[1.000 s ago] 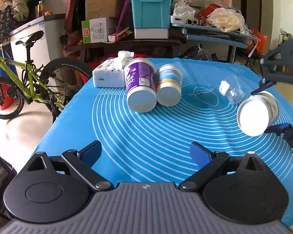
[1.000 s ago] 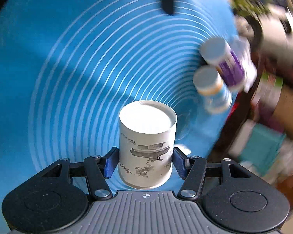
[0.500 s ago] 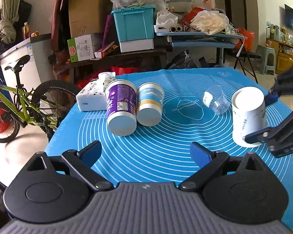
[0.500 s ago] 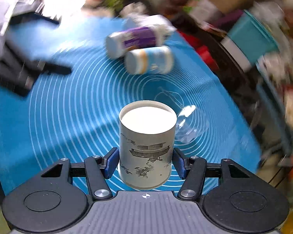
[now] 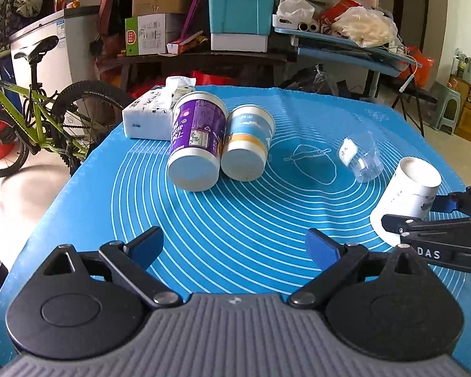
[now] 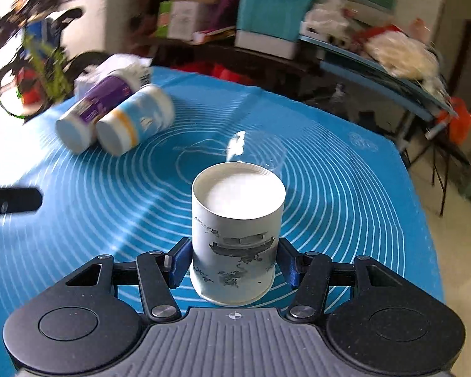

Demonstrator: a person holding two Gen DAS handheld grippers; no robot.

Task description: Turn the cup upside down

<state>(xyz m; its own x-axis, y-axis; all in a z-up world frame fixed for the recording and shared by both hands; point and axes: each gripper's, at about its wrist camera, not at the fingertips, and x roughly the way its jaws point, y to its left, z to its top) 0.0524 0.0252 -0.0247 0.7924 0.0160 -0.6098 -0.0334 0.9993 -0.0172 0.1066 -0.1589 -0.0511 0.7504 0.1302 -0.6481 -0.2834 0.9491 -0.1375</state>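
Note:
A white cup (image 6: pixel 235 235) with a dark boat drawing stands base up, mouth down, slightly tilted, on or just above the blue mat (image 6: pixel 94 204). My right gripper (image 6: pixel 234 267) is shut on its lower part, blue pads on both sides. In the left wrist view the cup (image 5: pixel 405 198) is at the right edge, held by the right gripper (image 5: pixel 424 213). My left gripper (image 5: pixel 235 245) is open and empty over the mat's near edge (image 5: pixel 204 220).
A purple cup (image 5: pixel 197 144) and a blue-and-white cup (image 5: pixel 248 144) lie on their sides at the mat's back left, next to a tissue pack (image 5: pixel 154 116). A clear plastic cup (image 5: pixel 361 157) lies behind the white cup. A bicycle (image 5: pixel 31 116) stands at the left.
My right gripper has turned the cup from lying sideways in the air to base up and brought it down to the mat. The left gripper stayed open and empty.

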